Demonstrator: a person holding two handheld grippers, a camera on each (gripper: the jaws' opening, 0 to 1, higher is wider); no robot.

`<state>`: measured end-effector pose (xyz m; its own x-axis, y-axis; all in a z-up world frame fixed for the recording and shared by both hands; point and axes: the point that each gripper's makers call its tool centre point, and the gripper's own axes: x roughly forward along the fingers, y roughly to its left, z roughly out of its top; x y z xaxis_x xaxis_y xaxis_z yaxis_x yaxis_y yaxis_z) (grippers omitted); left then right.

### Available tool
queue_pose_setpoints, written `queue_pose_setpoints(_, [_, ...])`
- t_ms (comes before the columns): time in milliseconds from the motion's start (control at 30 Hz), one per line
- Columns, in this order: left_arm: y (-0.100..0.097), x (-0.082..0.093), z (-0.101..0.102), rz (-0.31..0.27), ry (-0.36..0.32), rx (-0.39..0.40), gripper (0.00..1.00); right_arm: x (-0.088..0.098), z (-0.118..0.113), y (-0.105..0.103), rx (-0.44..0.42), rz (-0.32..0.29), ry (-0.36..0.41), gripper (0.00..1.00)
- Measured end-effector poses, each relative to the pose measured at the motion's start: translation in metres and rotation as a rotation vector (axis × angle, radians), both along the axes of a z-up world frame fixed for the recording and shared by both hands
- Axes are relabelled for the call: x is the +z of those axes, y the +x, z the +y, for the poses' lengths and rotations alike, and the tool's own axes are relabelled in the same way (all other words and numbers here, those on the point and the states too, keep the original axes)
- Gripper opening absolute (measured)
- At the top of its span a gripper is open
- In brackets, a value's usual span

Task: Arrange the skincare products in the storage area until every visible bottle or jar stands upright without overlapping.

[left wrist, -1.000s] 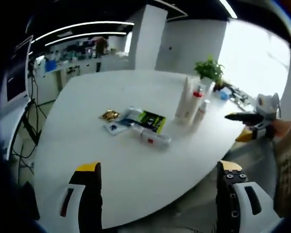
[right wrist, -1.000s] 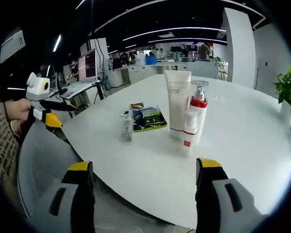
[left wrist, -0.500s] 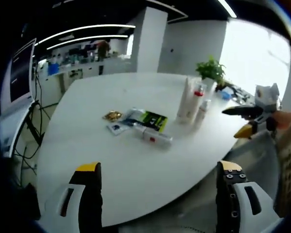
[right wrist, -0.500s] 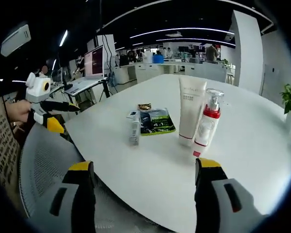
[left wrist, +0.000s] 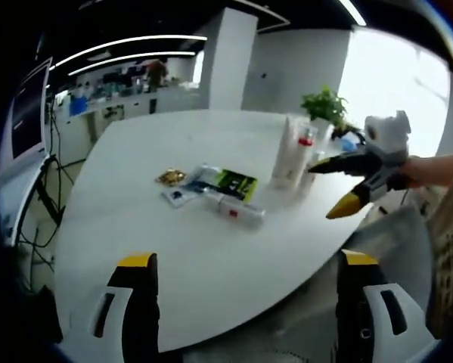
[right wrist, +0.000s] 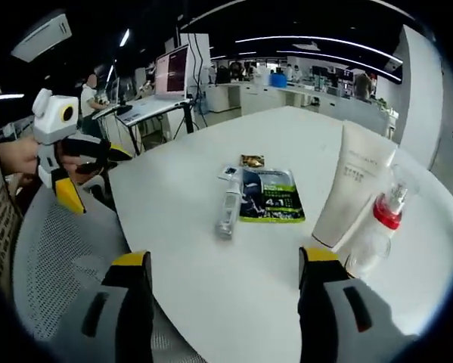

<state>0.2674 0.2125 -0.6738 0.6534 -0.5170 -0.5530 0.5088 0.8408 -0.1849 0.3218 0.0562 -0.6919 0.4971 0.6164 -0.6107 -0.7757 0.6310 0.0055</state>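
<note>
A small clear bottle [left wrist: 237, 209] [right wrist: 228, 208] lies on its side on the white table [left wrist: 135, 227] [right wrist: 188, 265], beside a green sachet [left wrist: 230, 184] [right wrist: 271, 195]. Further right a white tube [left wrist: 289, 155] [right wrist: 351, 189] and a red-collared pump bottle [left wrist: 305, 150] [right wrist: 373, 234] stand upright, close together. My right gripper [left wrist: 326, 190] [right wrist: 230, 302] is open and hovers just off the table edge, next to the pump bottle. My left gripper [left wrist: 245, 302] [right wrist: 94, 172] is open too, back from the table's near edge with nothing between its fingers.
A gold sachet [left wrist: 170, 178] [right wrist: 249, 160] and a small white-blue sachet [left wrist: 179, 197] lie by the green one. A potted plant [left wrist: 324, 106] stands beyond the bottles. A grey mesh chair [right wrist: 60, 257] sits between the grippers. Desks with a screen [right wrist: 173, 72] stand behind.
The right gripper has moved in toward the table and the standing bottles, so they loom larger and tilted in its view. The left gripper has barely moved. The products lie as before.
</note>
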Motion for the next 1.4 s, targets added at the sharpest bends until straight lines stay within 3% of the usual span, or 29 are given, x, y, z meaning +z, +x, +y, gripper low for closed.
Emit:
queue_pose_setpoints(267, [0.001, 0.001, 0.003, 0.010, -0.028, 0.022, 0.97, -0.010, 0.028, 0.021, 0.076, 0.006, -0.032, 0.73])
queue_pose_setpoints(533, [0.002, 0.001, 0.005, 0.016, -0.039, 0.032, 0.96, -0.020, 0.044, 0.039, 0.096, 0.033, -0.053, 0.68])
queue_pose_setpoints(1167, [0.003, 0.000, 0.008, 0.023, -0.046, 0.052, 0.95, -0.066, 0.071, 0.067, 0.092, 0.135, -0.171, 0.41])
queue_pose_setpoints(1267, [0.002, 0.000, 0.008, 0.025, -0.047, 0.050, 0.95, -0.076, 0.070, 0.065, 0.069, 0.197, -0.213, 0.37])
queue_pose_setpoints(1400, [0.002, 0.000, 0.008, 0.024, -0.045, 0.052, 0.95, -0.079, 0.072, 0.070, 0.052, 0.200, -0.239, 0.26])
